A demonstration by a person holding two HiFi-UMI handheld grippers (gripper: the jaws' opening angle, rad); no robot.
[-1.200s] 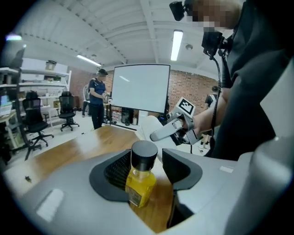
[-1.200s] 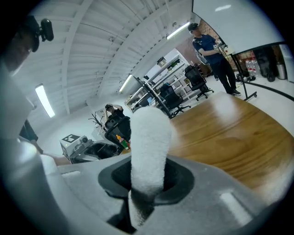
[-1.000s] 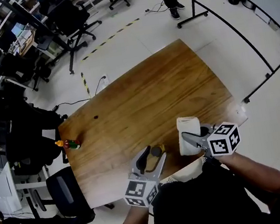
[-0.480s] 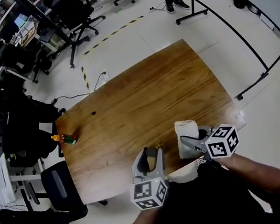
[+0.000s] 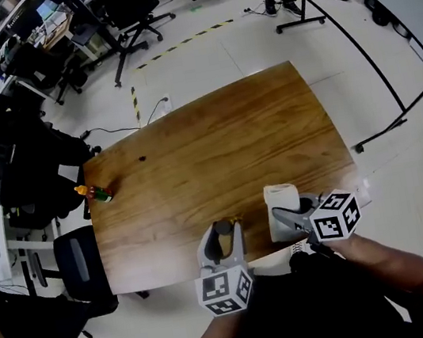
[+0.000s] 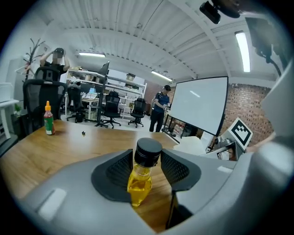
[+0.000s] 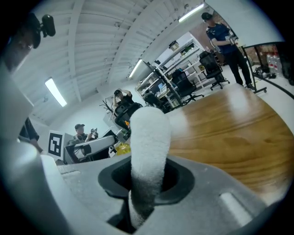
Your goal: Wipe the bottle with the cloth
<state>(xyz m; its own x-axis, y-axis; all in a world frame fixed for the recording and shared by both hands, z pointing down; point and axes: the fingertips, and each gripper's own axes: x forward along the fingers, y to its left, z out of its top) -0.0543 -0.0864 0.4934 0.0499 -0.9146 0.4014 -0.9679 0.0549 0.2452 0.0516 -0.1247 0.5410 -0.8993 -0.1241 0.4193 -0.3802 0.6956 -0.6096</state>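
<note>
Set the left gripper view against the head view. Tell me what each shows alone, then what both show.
Only the left gripper view: the black cap of the bottle between the jaws of the left claw, which have just been closing on it, and a white screen. Only the head view: the left claw's marker cube and the person's right forearm. Both: the wooden table and the orange-capped sauce bottle near its edge.
</note>
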